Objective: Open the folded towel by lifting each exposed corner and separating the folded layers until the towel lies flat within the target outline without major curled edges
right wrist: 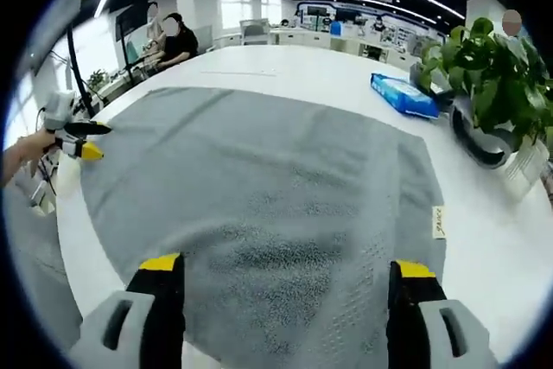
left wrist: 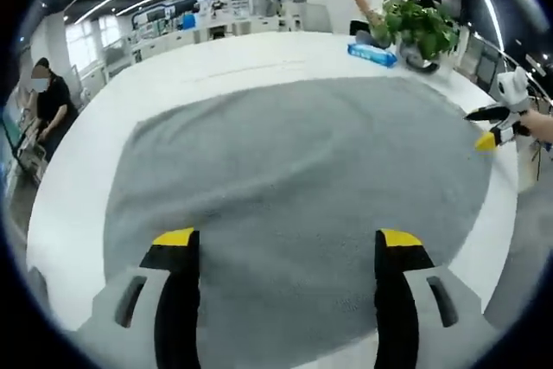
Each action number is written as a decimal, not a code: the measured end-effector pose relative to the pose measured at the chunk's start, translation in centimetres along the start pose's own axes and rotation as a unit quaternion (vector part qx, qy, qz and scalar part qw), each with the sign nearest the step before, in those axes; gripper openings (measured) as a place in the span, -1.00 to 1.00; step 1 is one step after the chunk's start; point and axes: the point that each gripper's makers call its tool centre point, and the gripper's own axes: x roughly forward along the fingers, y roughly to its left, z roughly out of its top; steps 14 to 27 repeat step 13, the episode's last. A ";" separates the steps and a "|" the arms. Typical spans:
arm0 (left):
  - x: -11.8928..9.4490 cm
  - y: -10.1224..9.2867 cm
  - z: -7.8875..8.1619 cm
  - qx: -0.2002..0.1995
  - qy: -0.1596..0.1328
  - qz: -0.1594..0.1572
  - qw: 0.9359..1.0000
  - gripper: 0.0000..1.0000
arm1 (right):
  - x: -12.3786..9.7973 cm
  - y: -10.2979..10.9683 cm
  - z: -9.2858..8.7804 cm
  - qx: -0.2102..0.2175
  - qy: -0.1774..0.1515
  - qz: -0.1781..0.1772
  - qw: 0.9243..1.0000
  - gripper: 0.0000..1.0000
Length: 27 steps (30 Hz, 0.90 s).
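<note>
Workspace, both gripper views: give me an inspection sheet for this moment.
Surface: white table, large, rounded edge.
Job's things: grey towel spread open and flat; label tag at one edge.
Clutter: blue packet; potted plant.
Grippers: left gripper and right gripper both open over the towel, holding nothing; fingers yellow-tipped.
Cables: black cable off the table edge.
Surroundings: open office, desks, ceiling light strips, people nearby.
</note>
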 end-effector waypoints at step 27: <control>-12.9 -5.2 5.7 0.005 -0.256 0.085 0.963 0.99 | -14.4 2.6 2.4 -0.025 -0.236 -0.068 0.969 0.99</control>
